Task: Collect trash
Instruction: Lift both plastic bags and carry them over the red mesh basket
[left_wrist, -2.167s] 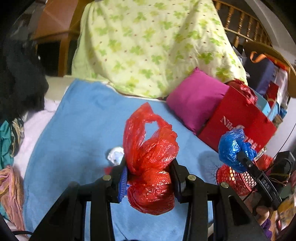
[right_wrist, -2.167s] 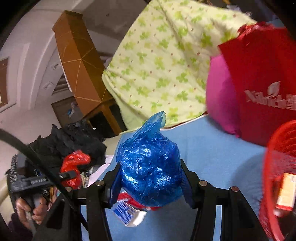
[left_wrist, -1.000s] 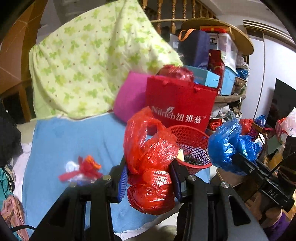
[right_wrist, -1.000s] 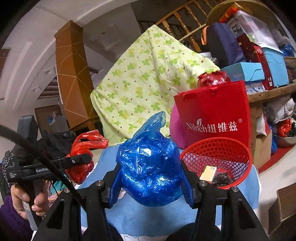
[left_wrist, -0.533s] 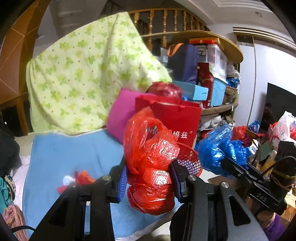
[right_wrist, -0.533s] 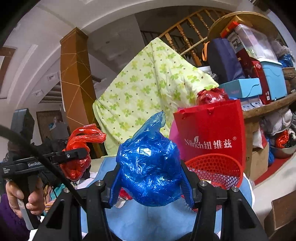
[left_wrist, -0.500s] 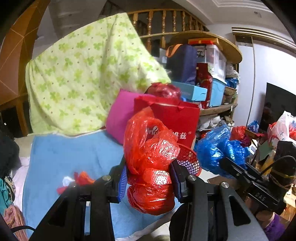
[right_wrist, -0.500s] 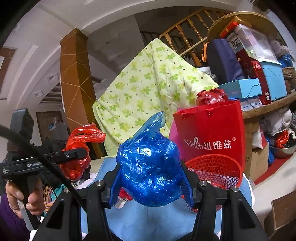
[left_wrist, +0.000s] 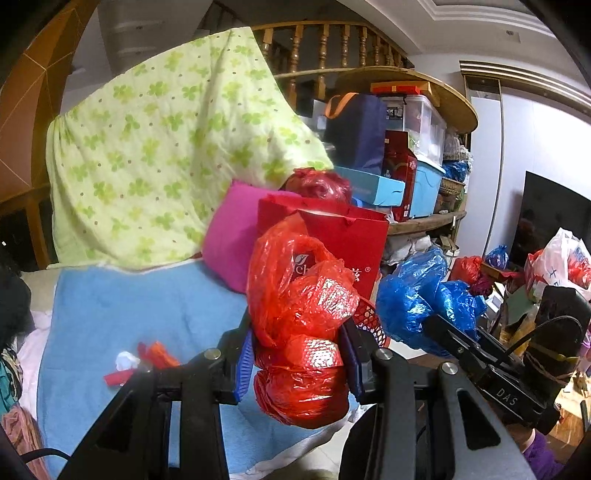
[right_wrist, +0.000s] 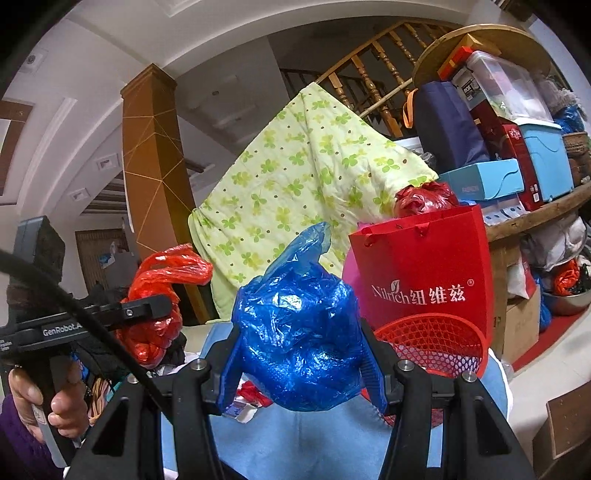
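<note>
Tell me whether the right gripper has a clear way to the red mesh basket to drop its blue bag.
Probably yes. The right gripper, shut on the blue bag, faces the red mesh basket just ahead to its right, with nothing visibly between them and the rim open.

A cluttered living space in a home. A wooden stair railing (left_wrist: 332, 48) runs behind a green clover-print quilt (left_wrist: 166, 158) draped over furniture, with a pink cushion (left_wrist: 229, 240) on a blue blanket (left_wrist: 147, 302). Shelves (left_wrist: 424, 225) are stacked with storage boxes (left_wrist: 424, 129) and bags, and a dark television screen (left_wrist: 546, 221) stands at the right.
</note>
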